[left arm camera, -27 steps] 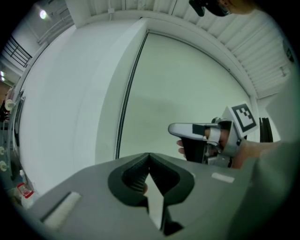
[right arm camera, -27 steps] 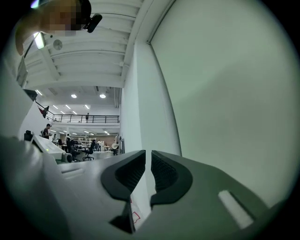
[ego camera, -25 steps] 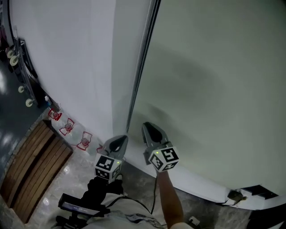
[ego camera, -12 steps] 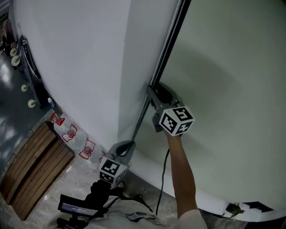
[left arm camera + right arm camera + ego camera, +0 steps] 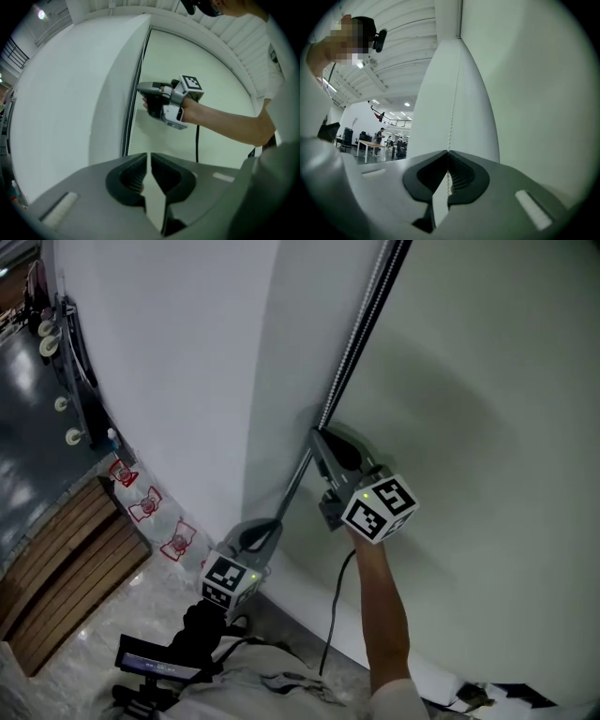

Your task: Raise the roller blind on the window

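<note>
The pale green roller blind [image 5: 487, 381] hangs down over the window on the right. Its bead chain [image 5: 361, 324] runs down the blind's left edge. My right gripper [image 5: 317, 435] has just been closing and is now shut on the chain; in the right gripper view the beads [image 5: 454, 93] run straight into the closed jaws [image 5: 448, 152]. Lower down, my left gripper [image 5: 272, 524] is shut where the chain's lower stretch ends, and the chain looks taut between the two. The left gripper view shows its jaws [image 5: 149, 155] closed and the right gripper [image 5: 139, 86] above.
A white wall [image 5: 169, 381] stands left of the chain. Bottles with red labels [image 5: 145, 507] line its foot beside wooden slats [image 5: 56, 568]. A black cable [image 5: 336, 615] hangs from the right gripper. A hall with people at tables [image 5: 379, 140] shows behind me.
The right gripper has risen from beside the left one to higher up the chain, and its jaws have shut on it. The left gripper stays low.
</note>
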